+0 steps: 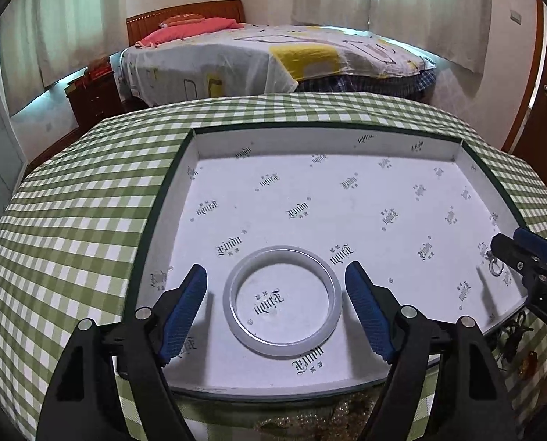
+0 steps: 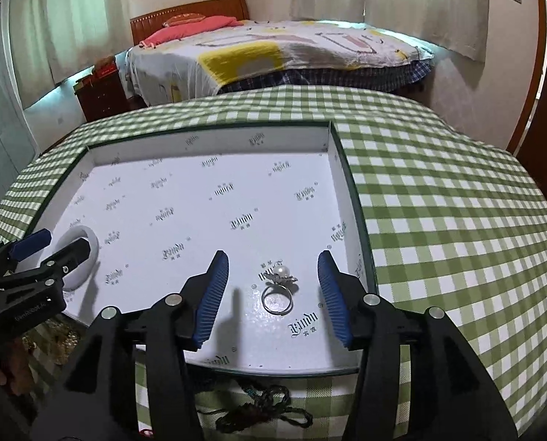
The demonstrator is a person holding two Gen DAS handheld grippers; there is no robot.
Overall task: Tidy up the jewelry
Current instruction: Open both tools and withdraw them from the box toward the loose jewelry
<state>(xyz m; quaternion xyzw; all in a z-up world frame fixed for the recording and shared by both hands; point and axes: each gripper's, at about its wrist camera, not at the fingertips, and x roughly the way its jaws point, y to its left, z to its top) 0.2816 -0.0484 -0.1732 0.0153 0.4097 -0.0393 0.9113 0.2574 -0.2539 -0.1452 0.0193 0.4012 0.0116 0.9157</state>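
A shallow white box lid (image 1: 196, 143) with printed logos lies on the green checked tablecloth. A pale white bangle (image 1: 281, 300) lies flat in it, between the fingers of my open left gripper (image 1: 275, 307), which do not touch it. In the right wrist view a silver ring with a pearl (image 2: 279, 288) lies in the same box (image 2: 334, 147), between the fingers of my open right gripper (image 2: 273, 290). The bangle (image 2: 86, 242) shows at the left there, partly behind the left gripper (image 2: 51, 244). The right gripper (image 1: 519, 248) shows at the right edge of the left wrist view.
A dark braided cord (image 2: 262, 409) lies on the tablecloth (image 2: 439, 220) just in front of the box. Gold beaded jewelry (image 1: 310, 419) lies near the box's front edge. A bed (image 1: 273, 58) and a dark nightstand (image 1: 93, 95) stand beyond the table.
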